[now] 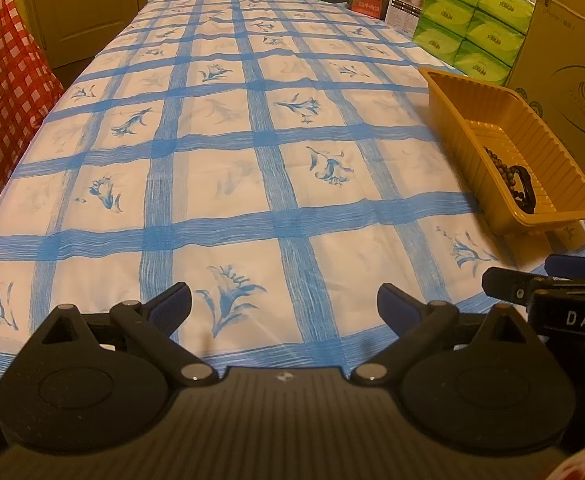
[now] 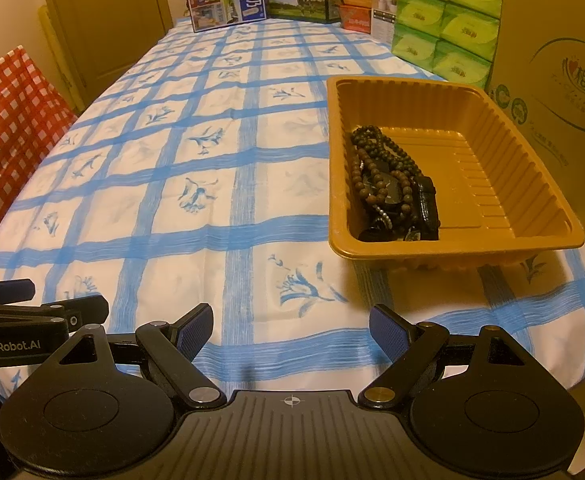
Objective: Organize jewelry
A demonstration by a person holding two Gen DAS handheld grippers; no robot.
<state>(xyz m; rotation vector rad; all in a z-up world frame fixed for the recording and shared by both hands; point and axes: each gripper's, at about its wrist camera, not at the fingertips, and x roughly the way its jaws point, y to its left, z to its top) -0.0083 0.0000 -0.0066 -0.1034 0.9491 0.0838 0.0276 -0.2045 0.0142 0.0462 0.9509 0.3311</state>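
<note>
A golden-brown plastic tray (image 2: 532, 168) stands on the blue-checked tablecloth, right of centre. Inside it, against the left wall, lies a tangle of dark bead necklaces (image 2: 388, 176) and a black strap piece (image 2: 428, 208). The same tray (image 1: 488, 100) shows at the right of the left wrist view, with the beads (image 1: 512, 180) partly hidden by its wall. My right gripper (image 2: 290, 334) is open and holds nothing, hovering over the cloth in front of the tray. My left gripper (image 1: 284, 304) is open too, over bare cloth left of the tray. Each gripper shows at the edge of the other's view.
Green tissue packs (image 2: 444, 20), a large cardboard box (image 2: 556, 72) and several printed cartons (image 2: 228, 0) line the far and right sides of the table. A red-checked cloth (image 2: 8, 120) hangs at the left beyond the table edge. A door (image 2: 104, 20) stands behind.
</note>
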